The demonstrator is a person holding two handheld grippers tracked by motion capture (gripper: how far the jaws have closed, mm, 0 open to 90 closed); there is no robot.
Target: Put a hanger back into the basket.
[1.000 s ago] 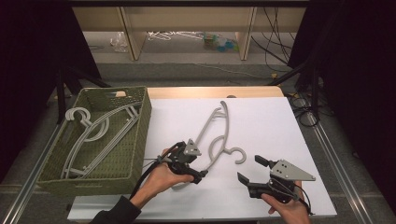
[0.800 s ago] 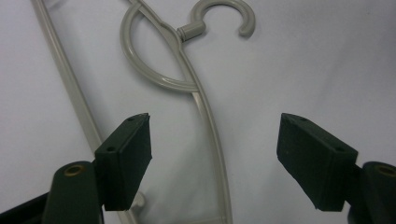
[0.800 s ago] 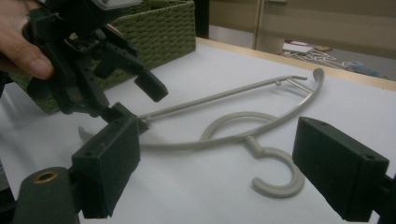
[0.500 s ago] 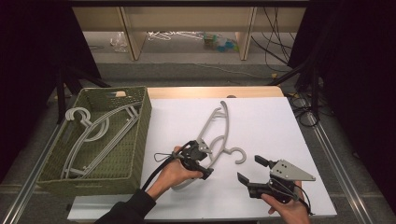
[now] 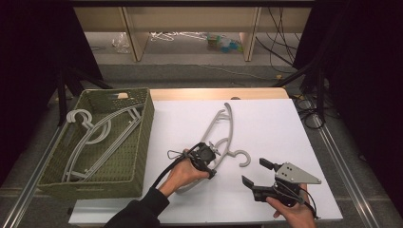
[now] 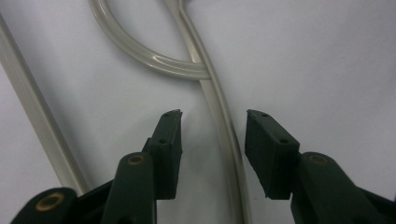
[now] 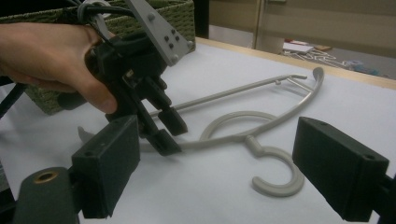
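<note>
Left gripper [image 5: 212, 153] is hovering right over the grey hanger [image 5: 223, 130] lying flat on the white table [image 5: 285, 128], jaws parted with one of the hanger's thin arms running up between them. In the left gripper view the jaws are sitting either side of that arm with a gap on both sides, so nothing is getting pinched. In the right gripper view those same jaws are tipping down toward the tabletop, close to where the neck meets the hook [image 7: 275, 175].

Counting things up: one hanger is lying out on the table, and more grey hangers [image 5: 95, 133] are piling in the green woven basket [image 5: 138, 156] at the left. They overlap, so I can't give an exact number. Two grippers, one per hand.

Left hand [image 5: 183, 173] is reaching in from the bottom, forearm angling up and to the right, fingers wrapping around the gripper body and a black cable looping off it. Right gripper [image 5: 259, 173] is sitting low near the table's front edge, well apart from the hanger and holding nothing, jaws spread wide and pointing left toward the hook. Right hand [image 5: 292, 211] is gripping it from underneath, with the grey three-cornered plate facing up.
</note>
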